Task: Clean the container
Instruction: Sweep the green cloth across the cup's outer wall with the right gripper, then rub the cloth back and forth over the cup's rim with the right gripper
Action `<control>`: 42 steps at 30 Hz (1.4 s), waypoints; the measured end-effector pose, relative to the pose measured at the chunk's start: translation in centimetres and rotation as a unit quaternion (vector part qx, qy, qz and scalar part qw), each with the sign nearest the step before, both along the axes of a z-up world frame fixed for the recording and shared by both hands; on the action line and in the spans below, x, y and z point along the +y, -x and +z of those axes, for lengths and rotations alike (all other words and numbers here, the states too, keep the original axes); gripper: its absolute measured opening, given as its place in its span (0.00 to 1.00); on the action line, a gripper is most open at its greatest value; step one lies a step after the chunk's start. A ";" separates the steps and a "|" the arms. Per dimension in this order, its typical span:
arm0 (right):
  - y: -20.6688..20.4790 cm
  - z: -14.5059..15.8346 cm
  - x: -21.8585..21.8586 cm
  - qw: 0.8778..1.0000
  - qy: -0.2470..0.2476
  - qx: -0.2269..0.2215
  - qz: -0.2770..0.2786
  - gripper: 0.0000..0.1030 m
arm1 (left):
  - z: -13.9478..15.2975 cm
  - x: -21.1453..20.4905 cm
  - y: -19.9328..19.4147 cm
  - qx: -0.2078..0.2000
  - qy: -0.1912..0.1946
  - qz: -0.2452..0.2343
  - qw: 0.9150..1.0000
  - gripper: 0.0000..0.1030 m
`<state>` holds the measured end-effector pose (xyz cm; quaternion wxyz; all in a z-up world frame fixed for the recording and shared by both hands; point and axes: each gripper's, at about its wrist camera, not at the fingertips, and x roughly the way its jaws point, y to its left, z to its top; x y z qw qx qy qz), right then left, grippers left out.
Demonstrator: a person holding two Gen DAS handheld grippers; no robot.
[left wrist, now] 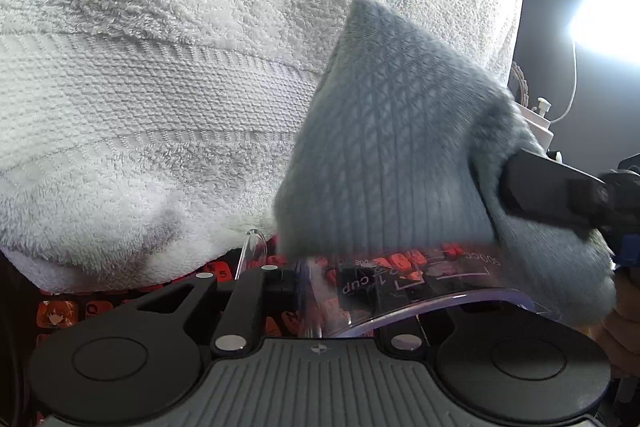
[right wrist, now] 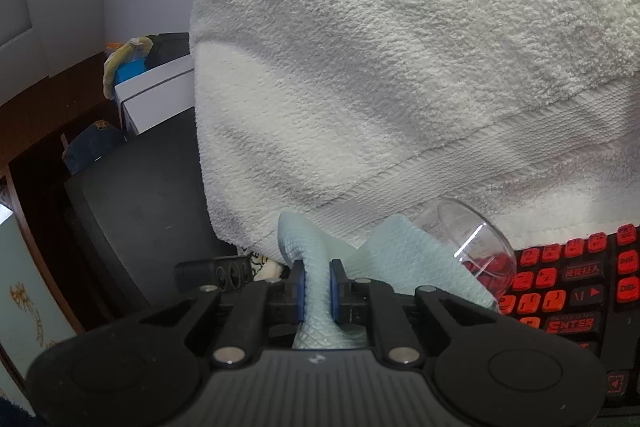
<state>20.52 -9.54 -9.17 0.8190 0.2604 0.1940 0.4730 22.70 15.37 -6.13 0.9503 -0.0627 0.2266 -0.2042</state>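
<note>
Both jaws grip: our right gripper point(right wrist: 316, 285) pinches the cloth point(right wrist: 384, 259), and our left gripper point(left wrist: 298, 291) seems clamped on the cup point(left wrist: 400, 287) wall, tipped just ahead. We judge wiping is underway; next we push the cloth deeper and turn it. Only the left view shows cloth over the rim; the right shows the cup's base over the keyboard point(right wrist: 568, 279).

Both wrist views look close along their jaws, sharing the white towel point(left wrist: 160, 67)
</note>
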 end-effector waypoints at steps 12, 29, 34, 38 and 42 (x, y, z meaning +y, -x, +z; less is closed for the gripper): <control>-1.6 -1.0 -2.3 0.994 -0.029 0.043 -0.092 0.13 | 0.1 -2.0 -1.3 0.000 0.001 -0.001 1.000 0.15; 0.2 -0.1 -0.3 0.999 0.003 -0.001 -0.048 0.10 | 0.7 -1.1 -2.3 -0.001 -0.001 -0.002 1.000 0.16; -1.1 -0.8 -1.9 0.995 -0.030 0.041 -0.085 0.10 | 0.4 0.6 -1.8 -0.001 -0.003 -0.002 1.000 0.16; -1.5 -1.0 -2.0 0.994 -0.036 0.052 -0.089 0.11 | 0.3 2.3 0.4 -0.001 -0.005 -0.001 1.000 0.16; -1.0 -0.7 -1.3 0.997 -0.028 0.039 -0.068 0.13 | 0.4 1.8 0.5 -0.002 -0.005 -0.001 1.000 0.16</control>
